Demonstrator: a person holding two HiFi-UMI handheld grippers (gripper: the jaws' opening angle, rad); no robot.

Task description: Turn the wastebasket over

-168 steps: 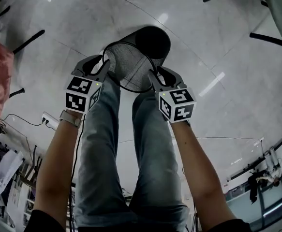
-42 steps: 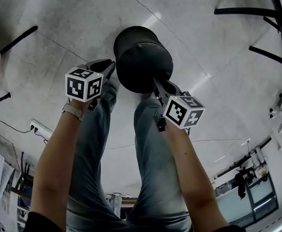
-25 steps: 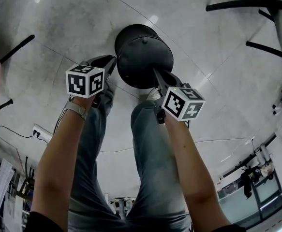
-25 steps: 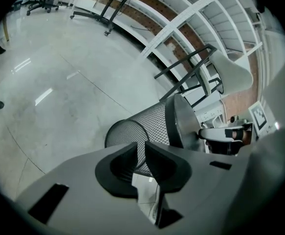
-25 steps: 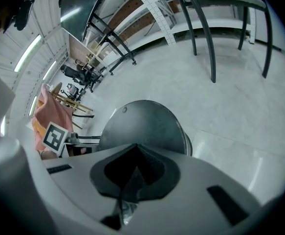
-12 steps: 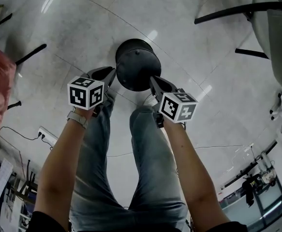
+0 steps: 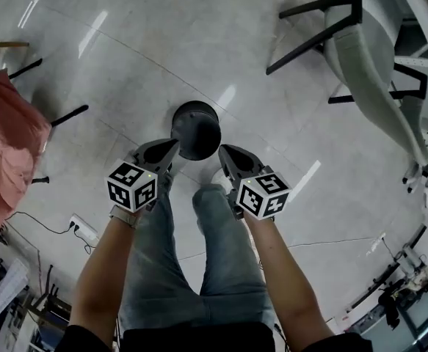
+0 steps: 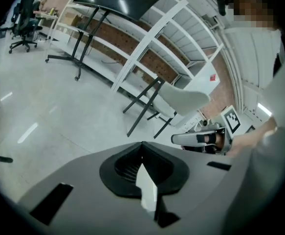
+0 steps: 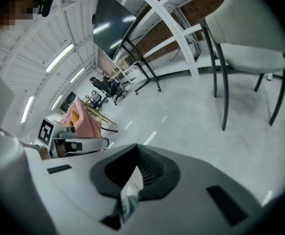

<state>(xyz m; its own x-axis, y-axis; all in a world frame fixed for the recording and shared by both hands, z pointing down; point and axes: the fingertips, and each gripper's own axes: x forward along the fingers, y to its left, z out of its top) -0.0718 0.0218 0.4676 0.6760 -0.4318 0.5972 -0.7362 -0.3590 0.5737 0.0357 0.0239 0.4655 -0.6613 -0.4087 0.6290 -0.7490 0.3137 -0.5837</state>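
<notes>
**Apparently done: wastebasket base-up on floor, both tools empty**

Step in hand: the turn-over itself looks finished. The wastebasket (image 7: 195,129) stands mouth-down on the floor (image 7: 125,64), its closed dark base facing up. It sits in open floor just ahead of the person's legs (image 7: 199,270) and well apart from the chair (image 7: 371,57) towards the far right edge.

Left tool (image 7: 168,149): jaws have just been closing and now meet. Its own view shows nothing between them, only floor and shelving beyond.

Right tool (image 7: 227,155): jaws together, likewise empty in its own view.

Both tools flank the basket in the head view. Neither holds it, and I judge both to be clear of it.

Next move: none is required on the basket, in my judgement. Both tools only need to stay off it, since a light basket resting on its rim could be knocked askew by a passing jaw.

Count:
- Wastebaskets: one.
- Tools: two.
- Chairs: one.
- Pink cloth (image 7: 8,145) at the left floor edge: one.
</notes>
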